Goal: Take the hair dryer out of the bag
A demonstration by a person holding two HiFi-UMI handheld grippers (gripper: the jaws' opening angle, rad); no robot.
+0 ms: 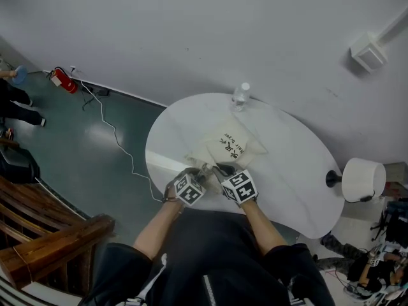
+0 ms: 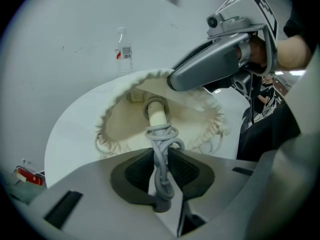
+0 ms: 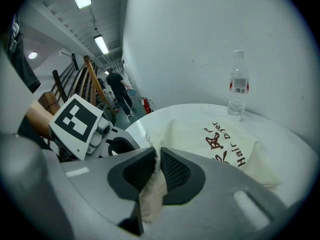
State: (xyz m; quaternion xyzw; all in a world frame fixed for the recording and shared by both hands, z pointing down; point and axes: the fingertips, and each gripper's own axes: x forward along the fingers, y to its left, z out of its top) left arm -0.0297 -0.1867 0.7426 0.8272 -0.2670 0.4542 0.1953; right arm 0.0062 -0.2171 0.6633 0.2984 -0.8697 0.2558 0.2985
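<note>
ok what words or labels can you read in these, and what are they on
"Hair Dryer": printed in dark red on the bag, beside a red logo.
Bottle label: red and white, too small to read.
Marker: black-and-white square pattern, no words.

Left gripper (image 2: 161, 156): jaws closed on a grey coiled cord (image 2: 161, 138). The cord runs up to a cream hair dryer (image 2: 157, 115), which sticks out of the open mouth of a cream bag (image 2: 119, 126) with a ruffled rim. The bag lies on a white round table (image 2: 70, 134).

Right gripper (image 2: 180, 79): reaches in from upper right, tip at the bag's far rim.

Bottle (image 2: 124, 51): upright at the table's far edge, white wall behind.

Red object (image 2: 25, 175): on the floor, lower left.
</note>
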